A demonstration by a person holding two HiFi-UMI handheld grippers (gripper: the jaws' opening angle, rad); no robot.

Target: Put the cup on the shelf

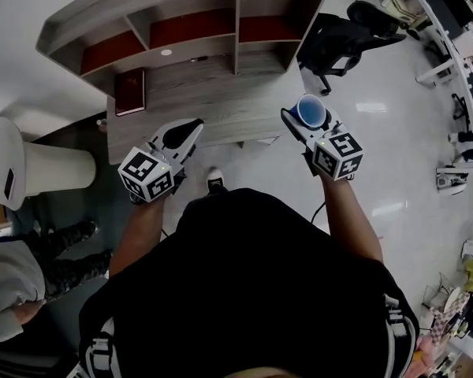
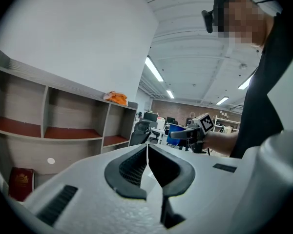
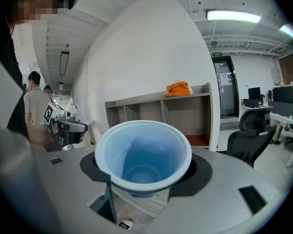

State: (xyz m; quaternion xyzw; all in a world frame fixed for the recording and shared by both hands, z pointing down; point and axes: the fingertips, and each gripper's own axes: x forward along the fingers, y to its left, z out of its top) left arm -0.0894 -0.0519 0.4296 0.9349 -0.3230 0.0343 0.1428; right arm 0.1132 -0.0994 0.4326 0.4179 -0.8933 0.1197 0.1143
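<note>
**Blue cup held in the right gripper, in front of the desk**

Nearest to the head camera were the person's two bare forearms, each one carrying a gripper out in front of the black shirt. The left gripper (image 2: 147, 149) was clenched: its two dark pads met along a thin line and nothing stood between them. It pointed toward the front edge of the desk (image 1: 221, 105).

The right gripper (image 1: 310, 124) was grasping the blue cup (image 3: 142, 155). Its jaws stood wide, one on each side of the cup's body, and the cup's open mouth was turned back toward the gripper's own camera. In the head view the cup was in the air, near the front right corner of the desk and well apart from the shelf (image 1: 181, 30).

On the left part of the desk lay a dark red book (image 1: 130, 91), with a small white round mark (image 1: 166, 52) beside it.

Behind them, at the back of the desk, stood the grey shelf with reddish boards inside its compartments. On its top, at the right end, lay an orange thing (image 3: 178, 88).

Farther to the right a black office chair (image 1: 343, 38) stood on the pale floor.
</note>
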